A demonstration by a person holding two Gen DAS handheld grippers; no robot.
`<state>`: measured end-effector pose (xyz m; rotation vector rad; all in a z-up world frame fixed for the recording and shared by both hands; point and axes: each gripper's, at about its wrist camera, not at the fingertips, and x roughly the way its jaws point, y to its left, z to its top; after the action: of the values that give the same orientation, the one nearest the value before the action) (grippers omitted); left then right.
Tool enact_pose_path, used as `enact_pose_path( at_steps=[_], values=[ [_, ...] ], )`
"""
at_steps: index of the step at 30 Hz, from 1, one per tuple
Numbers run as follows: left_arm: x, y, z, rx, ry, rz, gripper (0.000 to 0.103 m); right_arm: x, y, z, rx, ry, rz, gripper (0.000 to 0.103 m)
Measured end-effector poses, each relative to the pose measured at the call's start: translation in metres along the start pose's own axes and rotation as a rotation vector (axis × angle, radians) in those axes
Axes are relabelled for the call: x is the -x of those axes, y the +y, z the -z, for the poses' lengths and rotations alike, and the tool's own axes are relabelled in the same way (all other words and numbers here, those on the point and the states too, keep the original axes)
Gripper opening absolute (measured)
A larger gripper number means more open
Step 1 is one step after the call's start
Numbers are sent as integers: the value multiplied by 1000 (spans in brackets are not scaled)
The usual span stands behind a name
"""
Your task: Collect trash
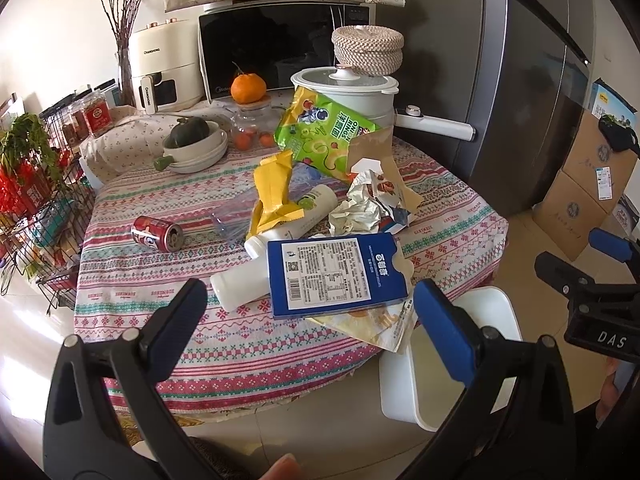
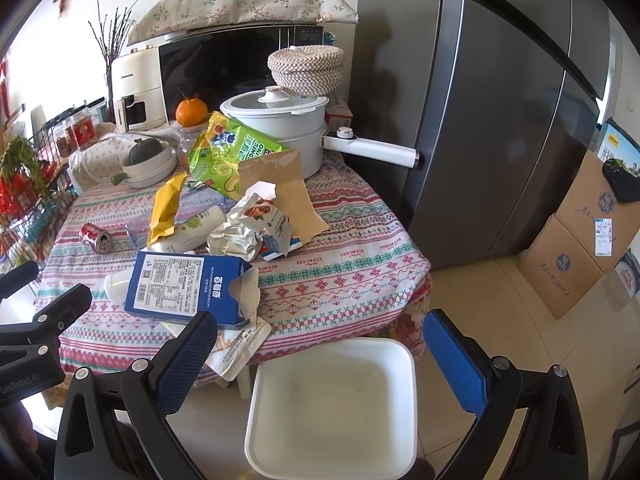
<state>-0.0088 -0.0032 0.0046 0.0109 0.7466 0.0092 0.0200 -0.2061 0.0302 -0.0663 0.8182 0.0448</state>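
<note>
My left gripper (image 1: pixel 310 308), jaws apart, sits nearest the flat blue cardboard box (image 1: pixel 336 274), lying straight ahead on the desk (image 1: pixel 132 280), long axis crosswise; my right gripper (image 2: pixel 320 344), also apart, hovers over the white bin (image 2: pixel 332 408).

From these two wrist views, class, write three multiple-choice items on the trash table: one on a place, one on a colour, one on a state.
1. Where is the white bin?
A. On the table
B. On the floor beside the table
C. On the fridge

2. What colour is the flat box nearest the grippers?
A. Blue
B. Red
C. Black

3. How is the red can?
A. Upright
B. Held in a gripper
C. On its side

Answers:
1 B: it stands below the edge of the tablecloth.
2 A: its printed back is blue with a white label.
3 C: its opened top faces sideways; the left gripper and right gripper are both open and hold nothing.
</note>
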Motion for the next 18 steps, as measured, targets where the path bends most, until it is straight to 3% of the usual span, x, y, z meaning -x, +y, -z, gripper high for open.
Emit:
enact_pose_path(
  at_steps=[18],
  values=[
    [0, 3, 3, 6, 0, 1, 102, 2, -4, -2, -5, -6, -4, 103]
  ],
)
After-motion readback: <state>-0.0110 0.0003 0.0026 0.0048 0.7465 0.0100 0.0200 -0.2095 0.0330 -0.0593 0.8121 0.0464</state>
